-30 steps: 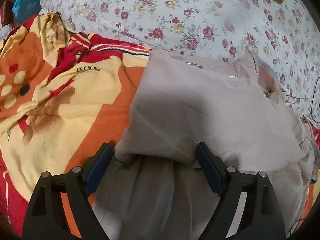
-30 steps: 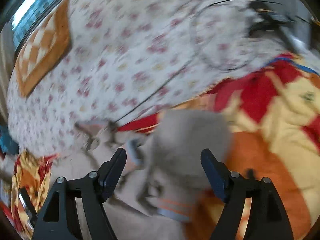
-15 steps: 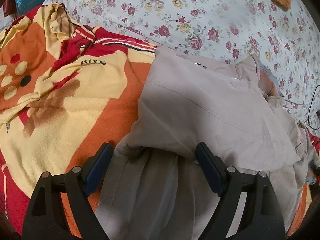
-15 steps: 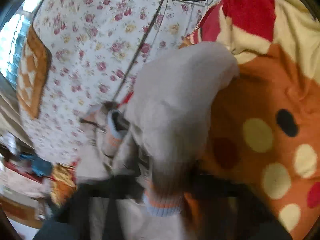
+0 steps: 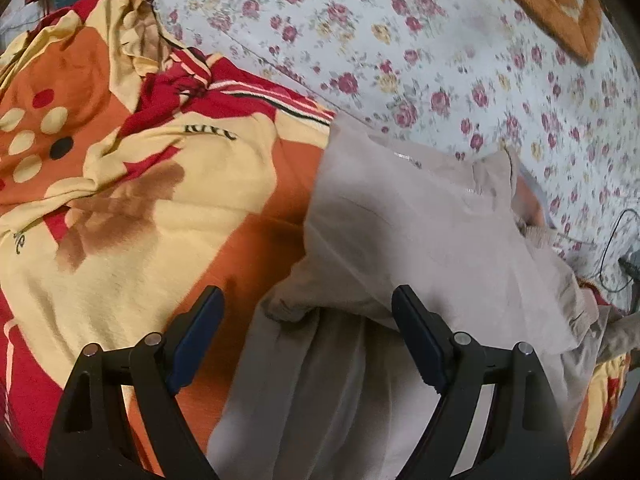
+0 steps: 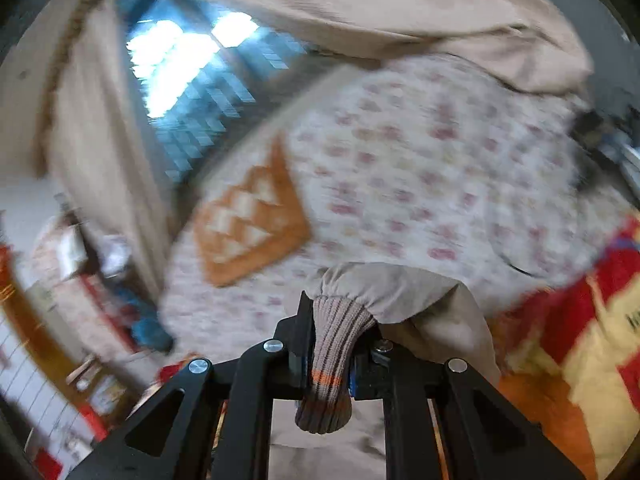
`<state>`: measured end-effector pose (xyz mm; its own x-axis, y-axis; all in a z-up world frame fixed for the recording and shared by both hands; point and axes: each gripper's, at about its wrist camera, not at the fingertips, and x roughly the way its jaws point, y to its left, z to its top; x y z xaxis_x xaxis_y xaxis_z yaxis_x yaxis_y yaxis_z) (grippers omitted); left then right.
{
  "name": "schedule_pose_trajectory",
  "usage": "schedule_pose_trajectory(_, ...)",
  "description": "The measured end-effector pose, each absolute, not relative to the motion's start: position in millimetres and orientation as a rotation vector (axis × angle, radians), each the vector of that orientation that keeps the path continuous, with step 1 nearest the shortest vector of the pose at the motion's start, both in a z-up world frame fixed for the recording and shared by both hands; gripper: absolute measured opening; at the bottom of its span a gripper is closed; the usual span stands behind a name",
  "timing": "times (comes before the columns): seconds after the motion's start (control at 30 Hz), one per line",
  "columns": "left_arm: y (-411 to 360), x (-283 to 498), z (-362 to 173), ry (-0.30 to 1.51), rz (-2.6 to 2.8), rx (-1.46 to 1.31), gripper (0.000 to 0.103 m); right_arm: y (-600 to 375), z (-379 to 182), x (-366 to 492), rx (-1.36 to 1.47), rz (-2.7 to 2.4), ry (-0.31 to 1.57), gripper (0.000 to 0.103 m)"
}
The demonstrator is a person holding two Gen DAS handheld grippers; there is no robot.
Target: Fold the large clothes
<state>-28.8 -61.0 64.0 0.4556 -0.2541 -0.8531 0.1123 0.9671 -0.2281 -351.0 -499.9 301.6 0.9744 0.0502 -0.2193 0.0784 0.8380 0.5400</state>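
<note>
A beige jacket (image 5: pixel 416 240) lies partly folded on an orange, yellow and red blanket (image 5: pixel 132 200) on the bed. My left gripper (image 5: pixel 308 320) is open and empty, hovering over the jacket's lower folded edge, fingers either side of it. My right gripper (image 6: pixel 332 344) is shut on the jacket's ribbed sleeve cuff (image 6: pixel 332 356), which has an orange stripe, and holds it lifted. The beige sleeve (image 6: pixel 400 292) bunches behind the cuff, and more jacket fabric (image 6: pixel 360 4) hangs across the top of the right wrist view.
A floral bedsheet (image 5: pixel 400 40) covers the bed beyond the blanket, with an orange patterned cushion (image 5: pixel 552 4) at the far corner. A black cable (image 5: pixel 612 248) lies at the right. A bright window (image 6: pixel 192 64) and room clutter (image 6: pixel 80 264) show left in the right wrist view.
My right gripper closed on the sleeve cuff and lifted it, swinging upward toward the window. My left gripper stayed open and drew back slightly over the jacket.
</note>
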Motion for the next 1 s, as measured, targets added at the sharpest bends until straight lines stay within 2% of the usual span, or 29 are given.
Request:
schedule_pose_trajectory(0.13, -50.8, -25.6, 70.6, 1.068, -0.222, -0.186, 0.086, -465.8, 314.3, -319.7, 0.502, 0.123, 0.287, 0.012)
schedule_pose_trajectory(0.3, -32.3, -24.4, 81.7, 1.017, -0.202, -0.239, 0.086, -390.5, 308.5, -242.2, 0.305, 0.321, 0.5, 0.012)
schedule_pose_trajectory(0.4, -21.3, -22.5, 84.9, 0.993, -0.187, -0.263, 0.086, -343.0, 279.1, -183.4, 0.232, 0.417, 0.651, 0.012)
schedule_pose_trajectory(0.57, -12.7, -13.3, 82.3, 0.983, -0.186, -0.291, 0.086, -275.7, 188.2, -86.9, 0.241, 0.511, 0.911, 0.013)
schedule_pose_trajectory(0.63, -12.8, -10.2, 81.3, 0.977, -0.19, -0.293, 0.086, -268.2, 158.8, -65.4, 0.281, 0.495, 0.974, 0.023)
schedule_pose_trajectory(0.7, -14.2, -7.6, 80.4, 0.976, -0.214, -0.309, 0.086, -277.1, 138.0, -53.5, 0.401, 0.458, 0.996, 0.052)
schedule_pose_trajectory(0.83, -24.9, -12.5, 80.7, 0.985, -0.328, -0.356, 0.086, -327.1, 141.2, -87.5, 0.527, 0.402, 0.878, 0.056)
schedule_pose_trajectory(0.9, -35.2, -15.9, 81.4, 0.981, -0.381, -0.353, 0.086, -362.6, 147.6, -125.5, 0.507, 0.298, 0.83, 0.064)
schedule_pose_trajectory(1.0, -53.9, -20.4, 75.7, 0.993, -0.444, -0.336, 0.086, -399.7, 142.8, -180.2, 0.42, 0.101, 0.809, 0.069)
